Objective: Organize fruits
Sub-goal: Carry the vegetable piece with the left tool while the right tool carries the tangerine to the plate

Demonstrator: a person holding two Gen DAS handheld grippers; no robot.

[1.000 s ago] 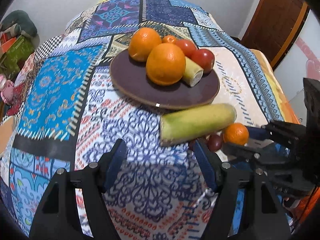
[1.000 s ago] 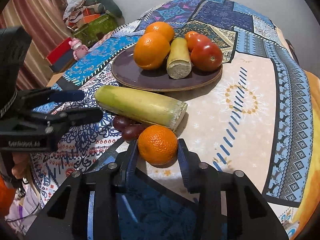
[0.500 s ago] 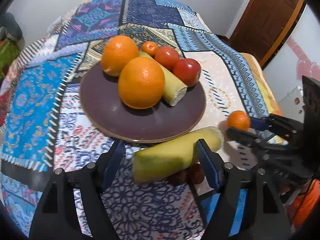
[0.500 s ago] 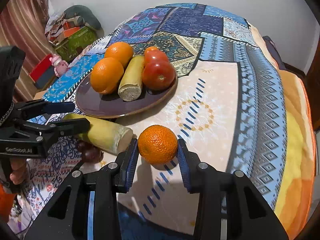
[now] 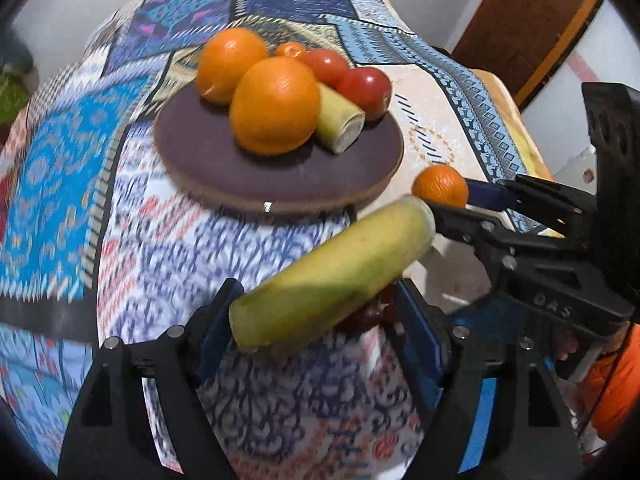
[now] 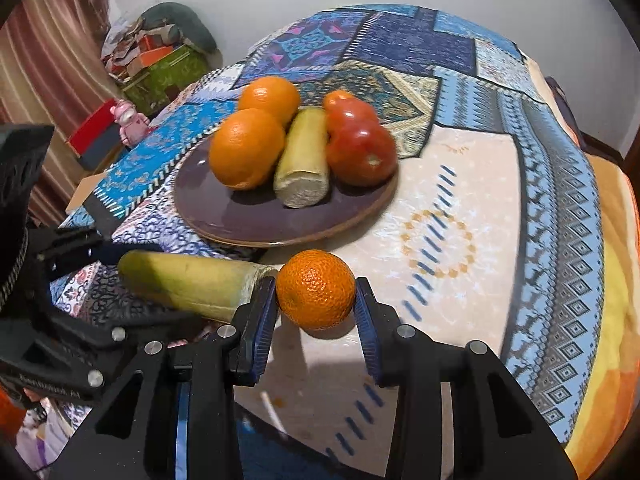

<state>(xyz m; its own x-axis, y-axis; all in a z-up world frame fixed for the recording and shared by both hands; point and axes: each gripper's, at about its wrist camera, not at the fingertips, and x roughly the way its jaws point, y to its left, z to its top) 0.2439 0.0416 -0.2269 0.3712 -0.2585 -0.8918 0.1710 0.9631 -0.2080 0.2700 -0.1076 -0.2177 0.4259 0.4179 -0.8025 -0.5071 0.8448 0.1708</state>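
Most of the fruit is already gathered on the dark plate (image 6: 224, 220) in the middle of the desk (image 6: 500, 200) with its patchwork cloth: two big oranges (image 6: 246, 148), a short pale-green stalk piece (image 6: 302, 168), two tomatoes (image 6: 362, 152) and a small orange fruit peeking out behind them (image 5: 292, 49). So the bulk of the sorting looks done.

What remains sits off the plate, near its front edge. The right tongs (image 6: 316, 312) are clamped on a small tangerine (image 6: 316, 288), its skin pressed between both blue pads, and it seems to be held just above the cloth (a shadow lies under it). The plate is just beyond it, so I would judge this one is about to join the rest.

The left tongs (image 5: 308, 320) stand wide apart around the near end of the long yellow-green stalk (image 5: 332, 272), which lies slantwise between the fingers. The pads do not look to be pressing on it, so it is not gripped yet. Something dark red (image 5: 362, 318) lies tucked under that stalk, partly hidden; it may be a couple of small fruits, though I cannot tell which kind.

By my count, then: the tangerine, the long stalk and the dark bits are left.
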